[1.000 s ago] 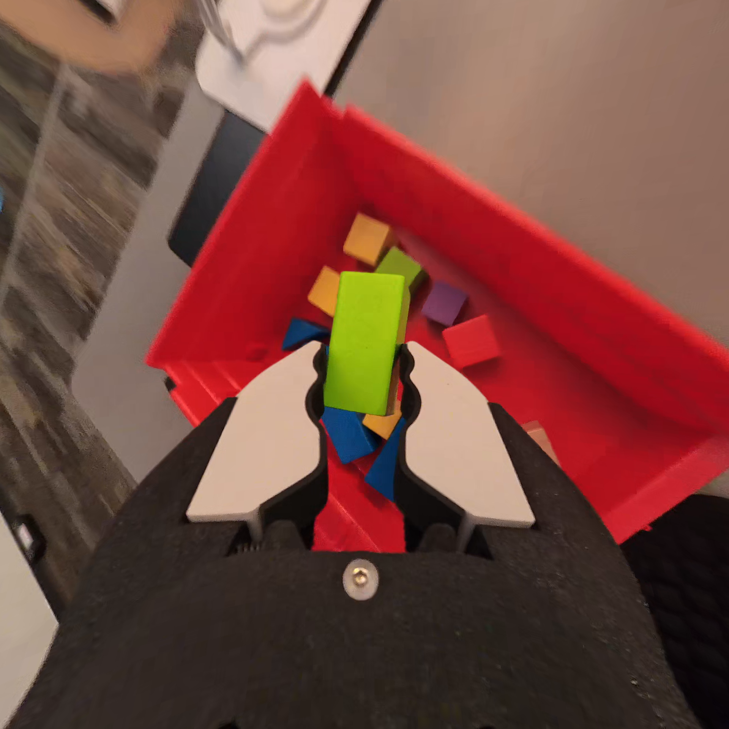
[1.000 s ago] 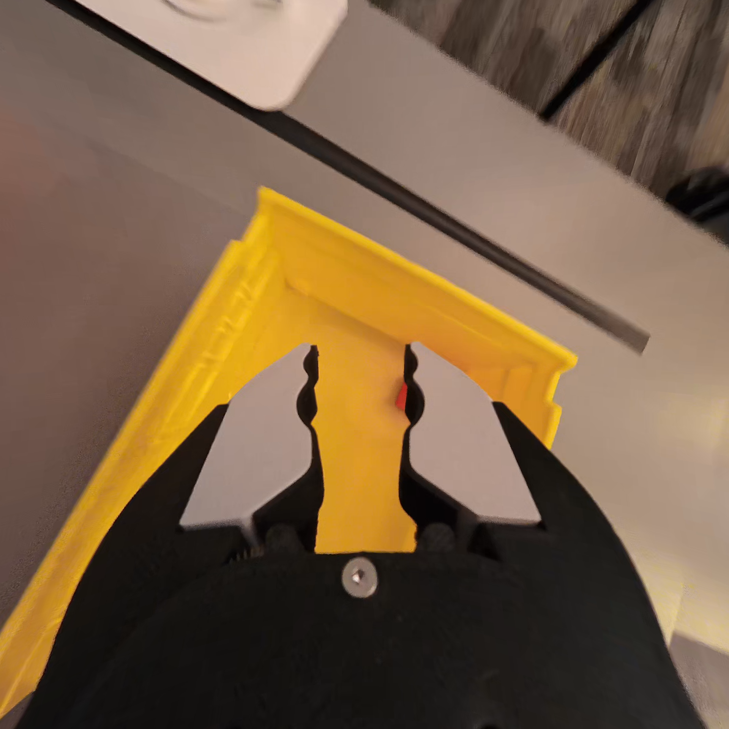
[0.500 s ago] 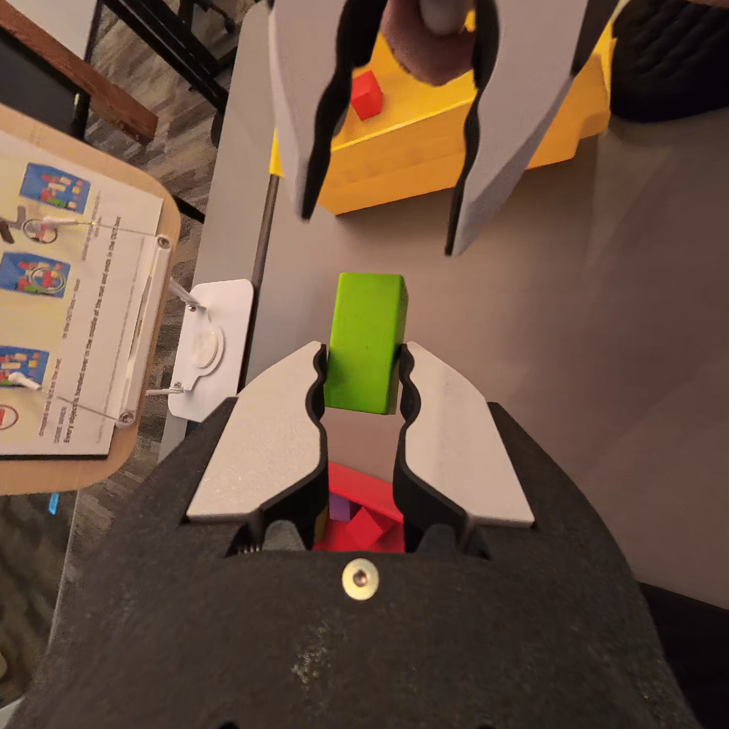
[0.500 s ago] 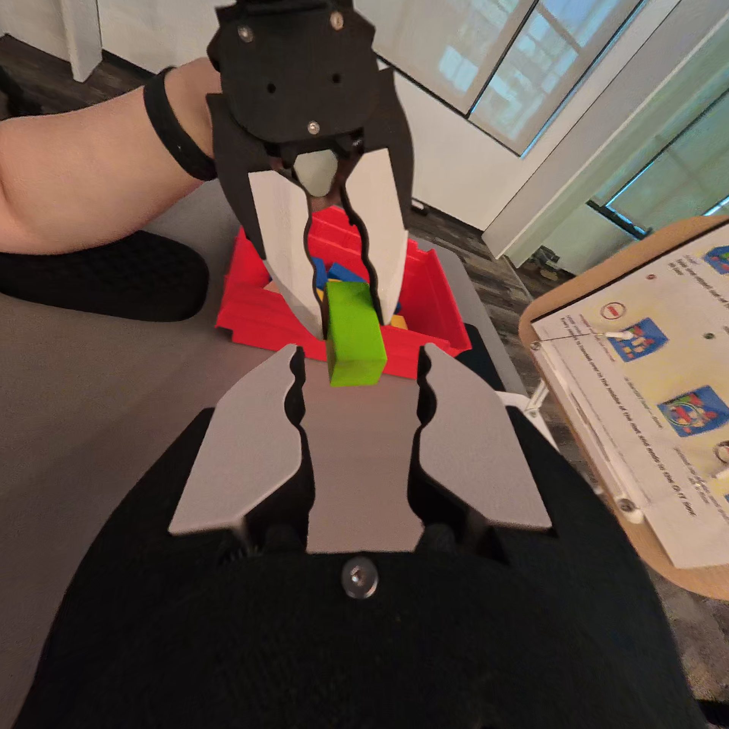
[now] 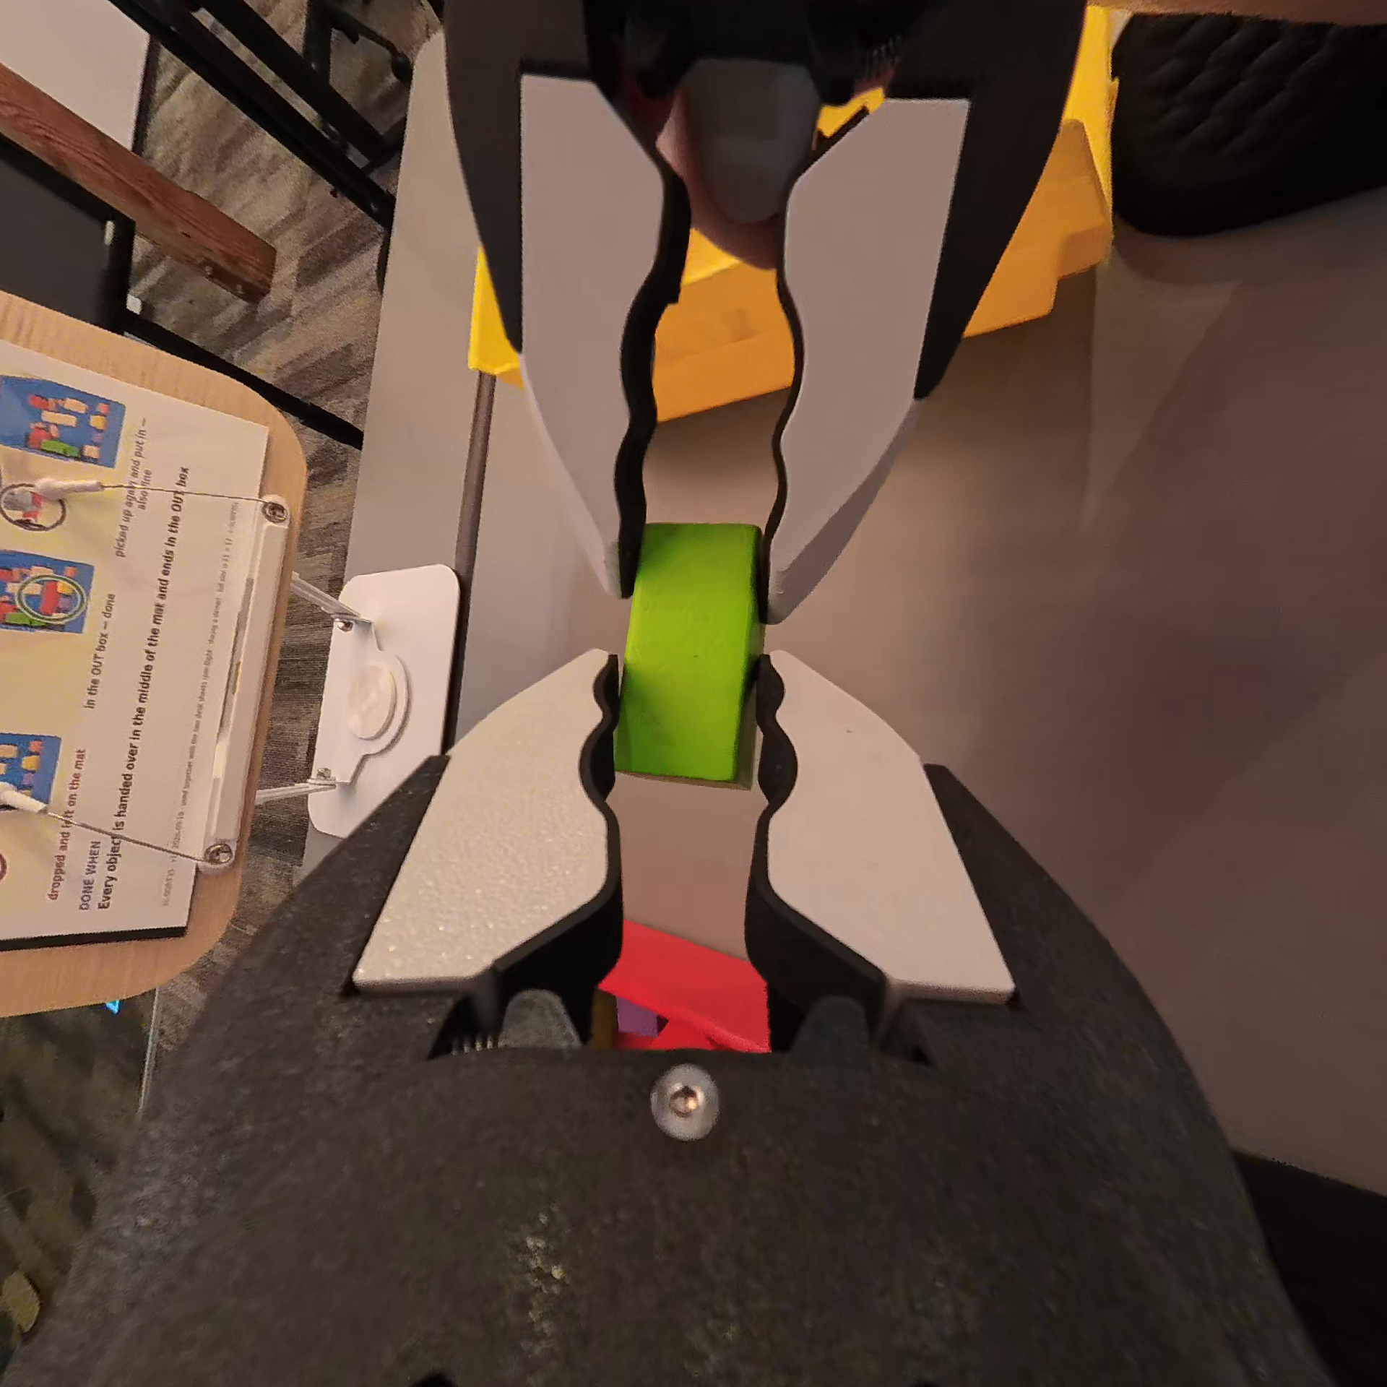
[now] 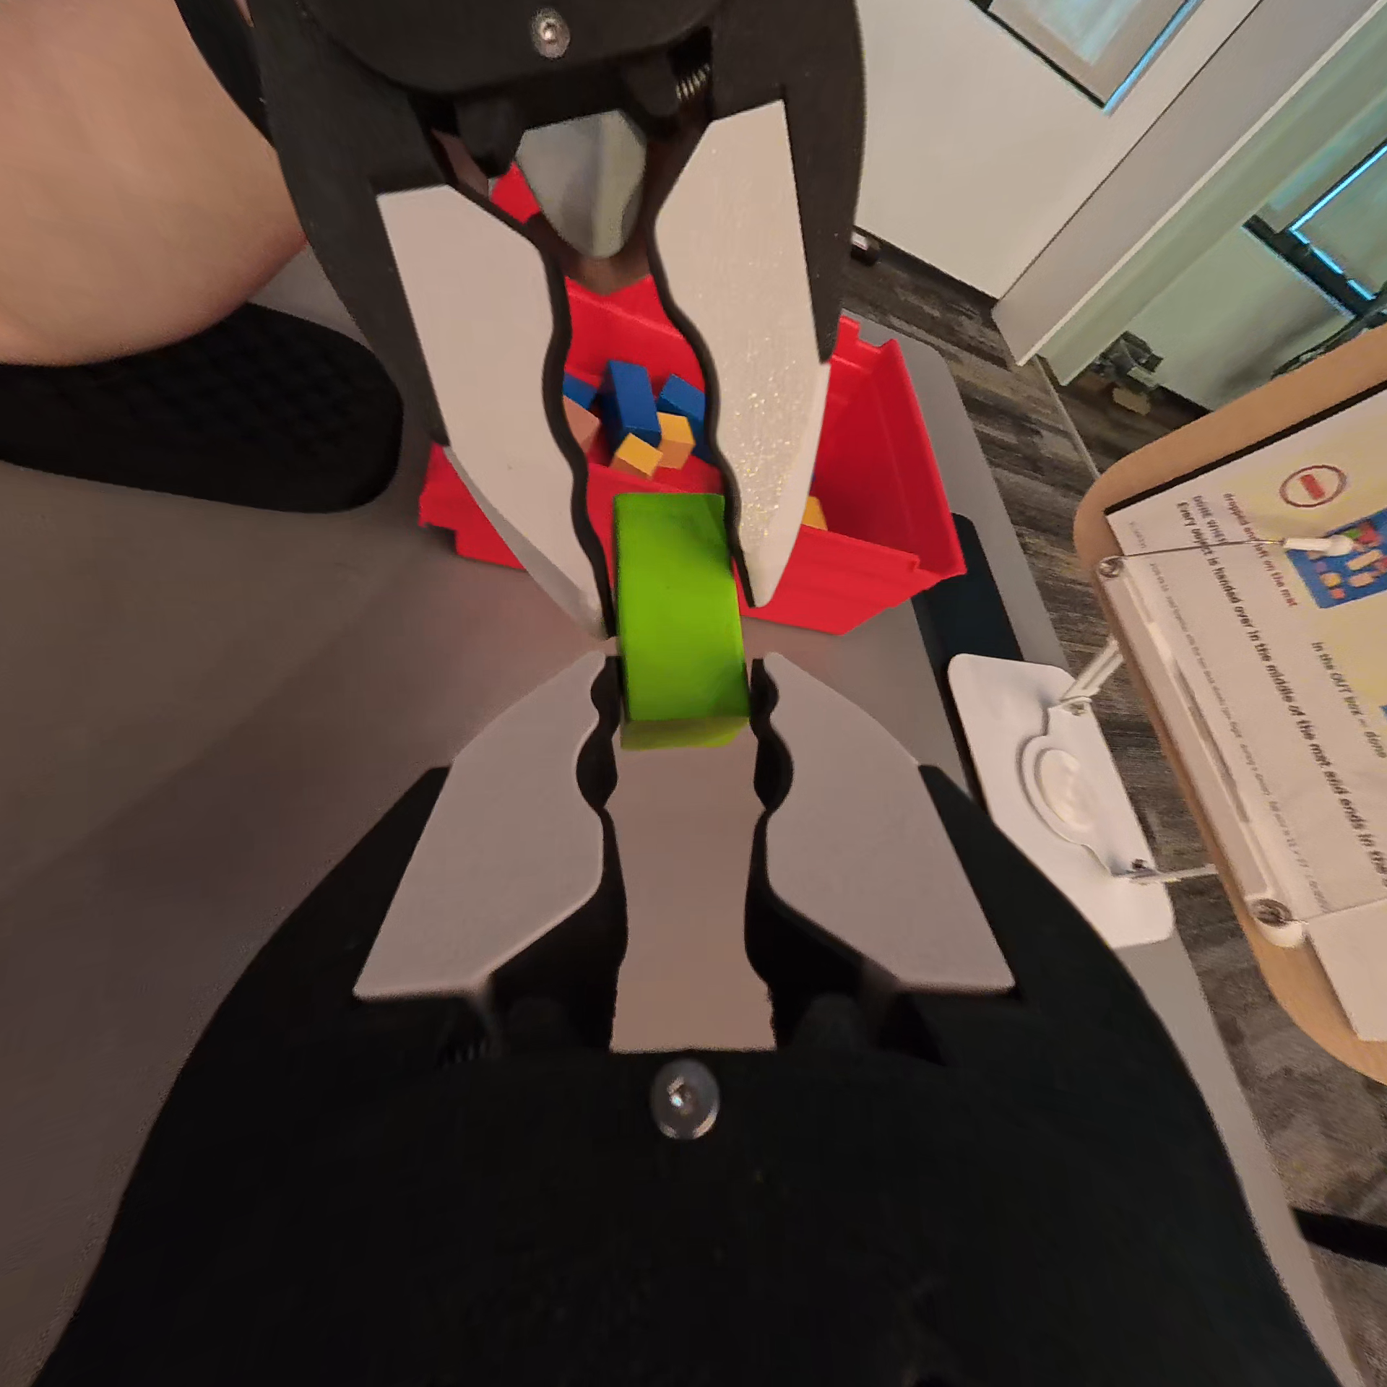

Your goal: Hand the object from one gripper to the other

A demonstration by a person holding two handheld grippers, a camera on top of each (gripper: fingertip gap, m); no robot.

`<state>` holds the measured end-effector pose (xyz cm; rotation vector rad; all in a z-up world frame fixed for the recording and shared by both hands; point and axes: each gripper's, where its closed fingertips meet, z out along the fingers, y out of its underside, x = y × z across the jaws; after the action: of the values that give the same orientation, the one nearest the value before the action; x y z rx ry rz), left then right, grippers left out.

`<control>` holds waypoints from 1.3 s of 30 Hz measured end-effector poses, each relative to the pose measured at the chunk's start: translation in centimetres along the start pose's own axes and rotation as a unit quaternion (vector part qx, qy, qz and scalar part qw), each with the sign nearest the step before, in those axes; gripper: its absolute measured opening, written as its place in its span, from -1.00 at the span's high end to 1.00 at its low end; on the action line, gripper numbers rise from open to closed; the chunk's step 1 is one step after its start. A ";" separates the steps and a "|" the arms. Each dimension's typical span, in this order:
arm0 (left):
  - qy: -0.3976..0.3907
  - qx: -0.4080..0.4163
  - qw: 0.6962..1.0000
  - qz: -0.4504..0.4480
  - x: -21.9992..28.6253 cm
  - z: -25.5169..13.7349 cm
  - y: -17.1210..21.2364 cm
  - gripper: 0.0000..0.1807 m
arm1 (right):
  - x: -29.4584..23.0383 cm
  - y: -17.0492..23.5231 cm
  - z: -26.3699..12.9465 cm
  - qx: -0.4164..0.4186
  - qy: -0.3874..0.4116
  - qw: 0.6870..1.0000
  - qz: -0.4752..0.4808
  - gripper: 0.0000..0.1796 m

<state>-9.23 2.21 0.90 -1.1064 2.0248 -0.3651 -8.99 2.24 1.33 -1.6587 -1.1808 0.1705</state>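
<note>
Green block point(image 5: 690, 653) held above the grey worktop point(image 5: 1126, 675), pinched at one end by the left tongs point(image 5: 684, 668), at the other by the right tongs point(image 6: 684, 675), yellow bin point(image 5: 720, 338) seen at 12 o'clock only from the left wrist, red bin point(image 6: 886, 540) of blocks only from the right, bare worktop around.

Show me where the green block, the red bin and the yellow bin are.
green block point(image 5: 687, 660): left wrist view, its top face.
red bin point(image 6: 863, 555): right wrist view, its front wall.
yellow bin point(image 5: 720, 338): left wrist view, its side wall.
</note>
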 end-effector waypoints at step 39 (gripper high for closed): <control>-0.044 0.050 0.997 -0.042 -2.3 -4.4 -0.2 0.58 | 8.7 28.5 -7.7 -0.303 0.057 0.937 0.167 0.62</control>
<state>-11.71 3.50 5.01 -1.1270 1.8670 -0.4485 17.46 4.64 -14.23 -2.3757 -0.8986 -0.0926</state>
